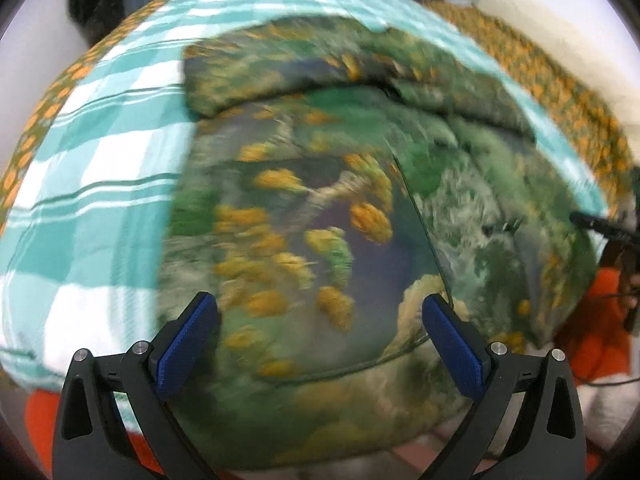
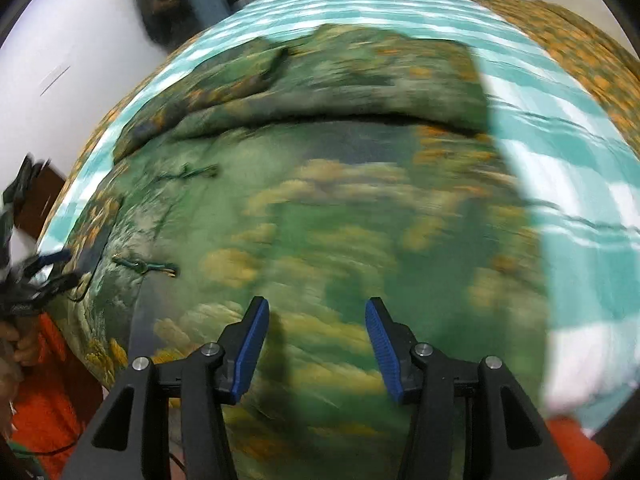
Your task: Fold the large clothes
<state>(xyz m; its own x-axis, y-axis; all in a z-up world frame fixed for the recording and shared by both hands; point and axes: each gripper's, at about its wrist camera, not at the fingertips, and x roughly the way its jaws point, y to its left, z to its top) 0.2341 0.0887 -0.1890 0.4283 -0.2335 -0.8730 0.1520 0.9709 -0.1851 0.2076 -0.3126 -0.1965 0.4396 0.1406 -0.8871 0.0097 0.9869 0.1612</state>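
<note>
A large green garment (image 1: 320, 208) printed with yellow-orange flowers lies spread on a teal-and-white checked sheet (image 1: 100, 152). Its far part is folded over into a thick band (image 1: 288, 68). My left gripper (image 1: 320, 300) hovers above the near part, jaws wide open, nothing between the blue pads (image 1: 188, 340). In the right wrist view the same garment (image 2: 340, 208) fills the middle, and two green cords (image 2: 148, 266) lie on its left side. My right gripper (image 2: 317, 304) hangs over the cloth, jaws open and holding nothing. Both views are blurred.
An orange-patterned bedspread (image 1: 560, 92) shows under the sheet at the bed's edges. A person's orange clothing (image 1: 596, 320) is at the near edge, with a hand (image 2: 24, 344). Dark clothes (image 2: 160, 12) hang on the far wall. A white wall (image 2: 60, 80) runs along the bed.
</note>
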